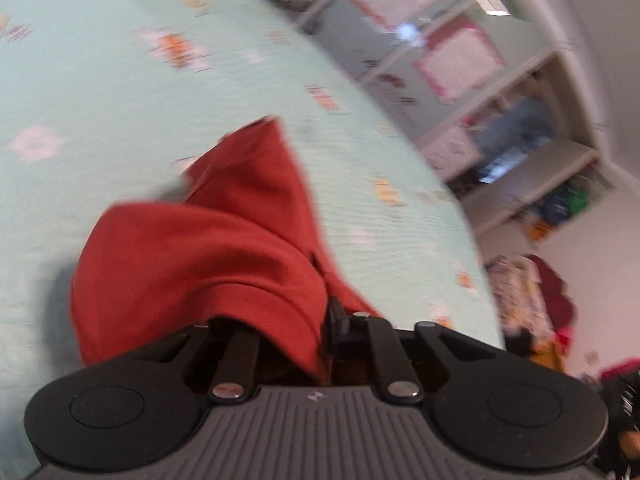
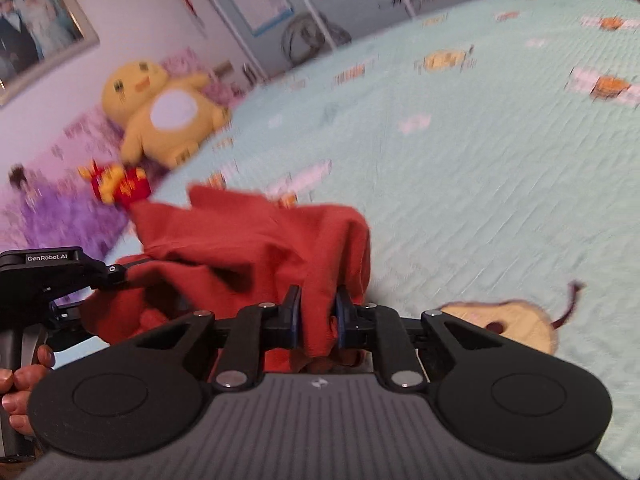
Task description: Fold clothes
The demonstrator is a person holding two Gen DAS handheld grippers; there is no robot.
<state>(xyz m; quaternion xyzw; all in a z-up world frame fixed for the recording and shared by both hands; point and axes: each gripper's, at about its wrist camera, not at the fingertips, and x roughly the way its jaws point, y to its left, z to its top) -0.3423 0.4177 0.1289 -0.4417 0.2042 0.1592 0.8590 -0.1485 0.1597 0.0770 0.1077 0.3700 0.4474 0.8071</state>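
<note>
- Where the right gripper met cloth, its jaws were closed on a bunched fold of the red garment, pads pressing from both sides.
- Left gripper: nearly closed, red fabric draped over its fingers; by appearance it pinched an edge of the same garment, though the contact was covered. From the right wrist view it reached into the cloth's left side, a hand on its handle.
- Garment: lifted and slack between both grippers, hanging just above the pale green bedspread.
- Handling, judged: light, soft, limp; it would sag and crumple. Best held at hems or corners, spread apart.
- Nearby: yellow plush toy at the bed's far edge; round tan item beside the right gripper.
- Beyond: shelves.
</note>
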